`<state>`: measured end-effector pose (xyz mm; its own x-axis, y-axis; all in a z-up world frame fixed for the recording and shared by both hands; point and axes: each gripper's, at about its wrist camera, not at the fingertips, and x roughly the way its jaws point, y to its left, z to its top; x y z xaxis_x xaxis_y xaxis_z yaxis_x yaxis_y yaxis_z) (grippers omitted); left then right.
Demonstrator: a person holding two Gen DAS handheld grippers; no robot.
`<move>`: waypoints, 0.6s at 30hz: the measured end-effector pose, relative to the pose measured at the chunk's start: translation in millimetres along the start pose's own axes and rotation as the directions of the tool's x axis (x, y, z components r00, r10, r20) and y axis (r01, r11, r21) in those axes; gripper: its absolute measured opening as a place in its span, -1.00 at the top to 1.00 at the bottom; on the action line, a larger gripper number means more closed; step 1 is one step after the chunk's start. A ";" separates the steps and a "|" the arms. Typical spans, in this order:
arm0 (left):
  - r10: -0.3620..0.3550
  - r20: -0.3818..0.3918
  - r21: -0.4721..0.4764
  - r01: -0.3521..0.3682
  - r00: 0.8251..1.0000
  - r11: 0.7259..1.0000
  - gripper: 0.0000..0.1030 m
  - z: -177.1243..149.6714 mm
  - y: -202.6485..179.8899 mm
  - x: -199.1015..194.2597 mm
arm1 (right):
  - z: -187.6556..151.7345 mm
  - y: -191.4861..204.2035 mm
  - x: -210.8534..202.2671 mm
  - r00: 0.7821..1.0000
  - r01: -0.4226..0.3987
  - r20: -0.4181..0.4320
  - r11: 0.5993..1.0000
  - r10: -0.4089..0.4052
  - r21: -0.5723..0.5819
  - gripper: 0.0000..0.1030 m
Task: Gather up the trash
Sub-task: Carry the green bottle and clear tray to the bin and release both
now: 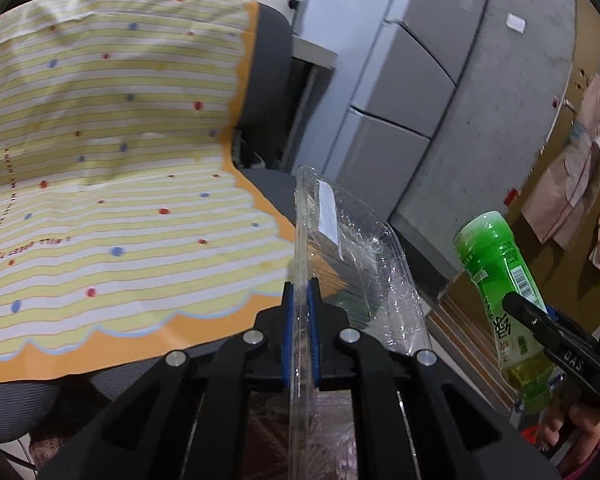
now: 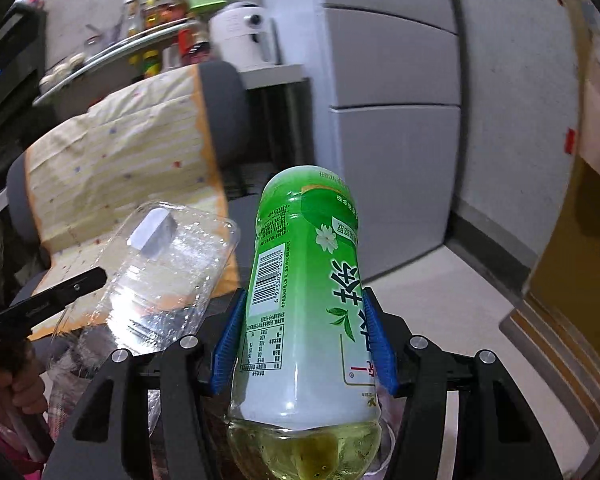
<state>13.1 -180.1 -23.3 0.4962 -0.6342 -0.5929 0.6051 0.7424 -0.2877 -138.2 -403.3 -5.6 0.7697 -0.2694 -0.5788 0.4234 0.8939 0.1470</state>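
Observation:
My left gripper (image 1: 301, 286) is shut on the thin rim of a clear plastic clamshell container (image 1: 356, 256), which sticks up and to the right in the air. The same clear container (image 2: 168, 264) shows at the left of the right wrist view, with a white label on it. My right gripper (image 2: 304, 316) is shut on a green tea bottle (image 2: 308, 280), held bottom-forward with a little yellowish liquid pooled near the gripper. In the left wrist view that green bottle (image 1: 500, 276) hangs at the right edge, with a black finger (image 1: 540, 328) across it.
A grey chair (image 1: 268, 80) draped with a yellow striped dotted cloth (image 1: 112, 152) fills the left. Grey cabinet fronts (image 1: 404, 92) and a grey wall stand behind. A white appliance (image 2: 242, 36) and a shelf of bottles (image 2: 160, 20) sit at the back. A person's hand (image 2: 16, 384) holds the left gripper.

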 end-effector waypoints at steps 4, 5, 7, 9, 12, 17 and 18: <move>-0.002 -0.028 0.006 0.003 1.000 1.000 0.91 -2.6 -3.2 10.8 | -7.8 -13.4 13.3 0.999 0.022 -0.033 0.999 -0.021 0.045 -0.16; -0.002 -0.031 0.006 0.002 1.000 1.000 0.91 -3.7 -3.1 11.2 | -9.4 -16.6 19.5 0.998 0.029 -0.049 0.998 -0.026 0.059 -0.17; -0.003 -0.038 0.007 0.003 0.999 1.000 0.91 -4.9 -2.5 12.3 | -11.5 -20.3 23.5 0.998 0.047 -0.055 0.996 -0.043 0.070 -0.33; -0.002 -0.042 0.007 0.002 0.999 1.000 0.91 -5.5 -2.7 12.5 | -11.5 -23.0 23.2 0.998 0.055 -0.046 0.996 -0.052 0.074 -0.34; -0.005 -0.047 0.008 0.006 0.999 1.000 0.91 -7.0 -1.0 12.1 | -9.8 -22.8 19.9 0.999 0.046 -0.032 0.996 -0.044 0.072 -0.34; -0.012 -0.051 0.012 0.012 0.999 1.000 0.91 -11.0 -3.5 12.1 | -9.5 -19.4 16.0 0.999 0.030 -0.024 0.997 -0.028 0.065 -0.34; -0.014 -0.052 0.010 0.014 0.999 1.000 0.91 -11.6 -4.1 12.6 | -9.2 -18.0 15.3 0.999 0.026 -0.022 0.998 -0.025 0.065 -0.34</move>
<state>9.6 -188.7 -38.3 0.4550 -0.6321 -0.6272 0.6184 0.7311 -0.2883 -138.5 -420.2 -24.5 0.7480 -0.2837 -0.6000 0.4738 0.8613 0.1834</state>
